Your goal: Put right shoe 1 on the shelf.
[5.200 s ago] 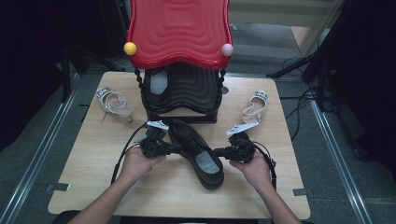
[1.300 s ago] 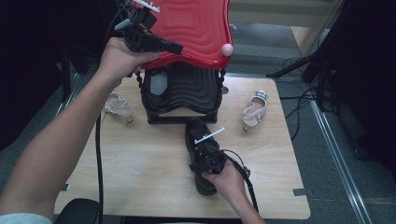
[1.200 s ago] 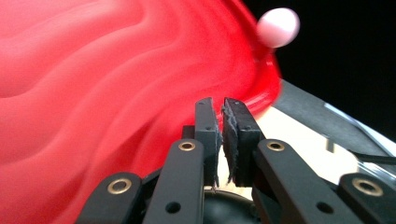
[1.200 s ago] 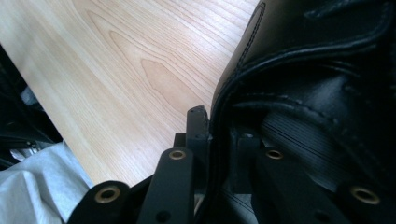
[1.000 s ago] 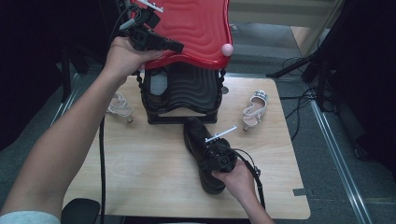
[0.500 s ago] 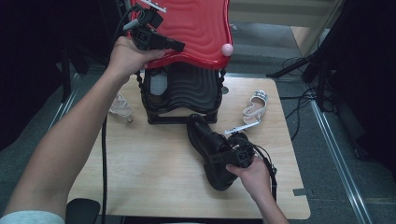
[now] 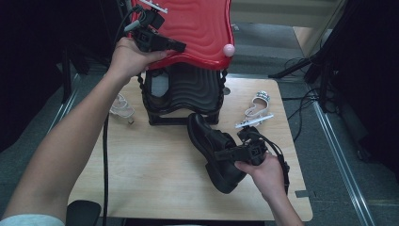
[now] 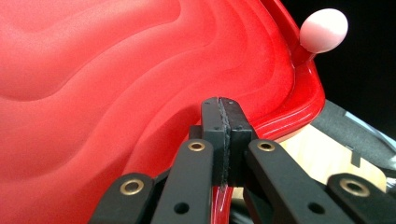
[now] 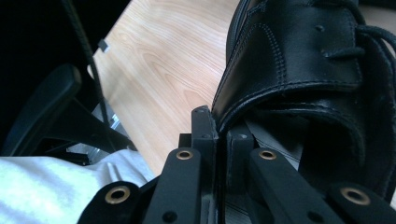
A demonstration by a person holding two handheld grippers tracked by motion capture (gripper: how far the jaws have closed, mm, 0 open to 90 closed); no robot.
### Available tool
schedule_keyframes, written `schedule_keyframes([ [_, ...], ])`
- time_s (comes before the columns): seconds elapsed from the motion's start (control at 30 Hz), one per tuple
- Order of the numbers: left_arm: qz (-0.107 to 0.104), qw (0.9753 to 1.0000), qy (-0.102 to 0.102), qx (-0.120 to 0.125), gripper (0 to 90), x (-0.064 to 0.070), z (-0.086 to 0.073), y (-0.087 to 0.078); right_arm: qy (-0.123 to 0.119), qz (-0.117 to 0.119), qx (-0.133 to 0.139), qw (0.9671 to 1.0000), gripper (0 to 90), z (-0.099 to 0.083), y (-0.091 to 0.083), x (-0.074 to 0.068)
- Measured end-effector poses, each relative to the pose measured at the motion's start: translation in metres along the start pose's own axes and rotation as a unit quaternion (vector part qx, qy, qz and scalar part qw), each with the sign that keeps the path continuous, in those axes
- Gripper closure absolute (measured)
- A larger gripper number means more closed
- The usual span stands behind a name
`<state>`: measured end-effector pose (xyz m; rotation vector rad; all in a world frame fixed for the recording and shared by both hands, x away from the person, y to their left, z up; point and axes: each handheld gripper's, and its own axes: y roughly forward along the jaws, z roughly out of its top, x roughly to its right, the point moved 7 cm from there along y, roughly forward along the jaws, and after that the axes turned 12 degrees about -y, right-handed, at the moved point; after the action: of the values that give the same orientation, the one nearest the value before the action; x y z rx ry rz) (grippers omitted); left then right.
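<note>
left sandal: one pale sandal (image 7: 121, 106) on the surface (image 7: 155, 174), left of the rack, partly hidden behind the left forearm, untouched.
left gripper: left gripper (image 7: 180, 46) raised at far left, fingers (image 8: 223, 135) together, clamped on the near rim of the red lid (image 7: 197, 23); the left gripper view confirms the rim pinched between them.
red lid: wavy red top of the shoe rack (image 7: 183, 94), held tilted up at its near edge; one pink knob (image 7: 228, 49) at its right corner.
rack: one black ribbed rack, centre far of the surface, with something pale inside at left, too dim to tell what.
black shoe: one black lace-up shoe (image 7: 214, 150) lies on the surface just near and right of the rack, toe toward the rack, heel toward the person.
right gripper: right gripper (image 7: 214, 155) at near right, fingers (image 9: 204, 135) closed on the shoe's collar edge, one inside and one outside.
right sandal: one pale sandal (image 7: 256, 106) far right on the surface, apart from the shoe.
step: judged as lid held up while the shoe is brought to the rack opening.
next move: likely lift the shoe by the collar, swing it far and left, slide it toe-first under the raised lid; left grip must hold steady.
count: sandals two, black shoes one, racks one, grippers two.
</note>
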<state>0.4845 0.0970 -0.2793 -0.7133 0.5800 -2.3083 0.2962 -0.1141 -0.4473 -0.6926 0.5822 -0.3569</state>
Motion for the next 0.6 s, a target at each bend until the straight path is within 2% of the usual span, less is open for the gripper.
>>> schedule_keyframes([
  [0.17,-0.004,1.0,-0.004,0.0,90.0,0.0,0.0,0.0,-0.012,0.0,0.011,0.9999,87.1,0.017,-0.016,-0.008],
  [0.4,-0.004,1.0,-0.006,-0.002,90.0,0.0,0.0,0.0,-0.028,-0.01,0.033,0.999,87.0,0.053,-0.027,-0.004],
  [0.6,0.001,1.0,-0.009,-0.003,90.0,0.001,0.0,0.0,-0.04,-0.044,0.046,0.9972,86.9,0.084,-0.028,0.004],
])
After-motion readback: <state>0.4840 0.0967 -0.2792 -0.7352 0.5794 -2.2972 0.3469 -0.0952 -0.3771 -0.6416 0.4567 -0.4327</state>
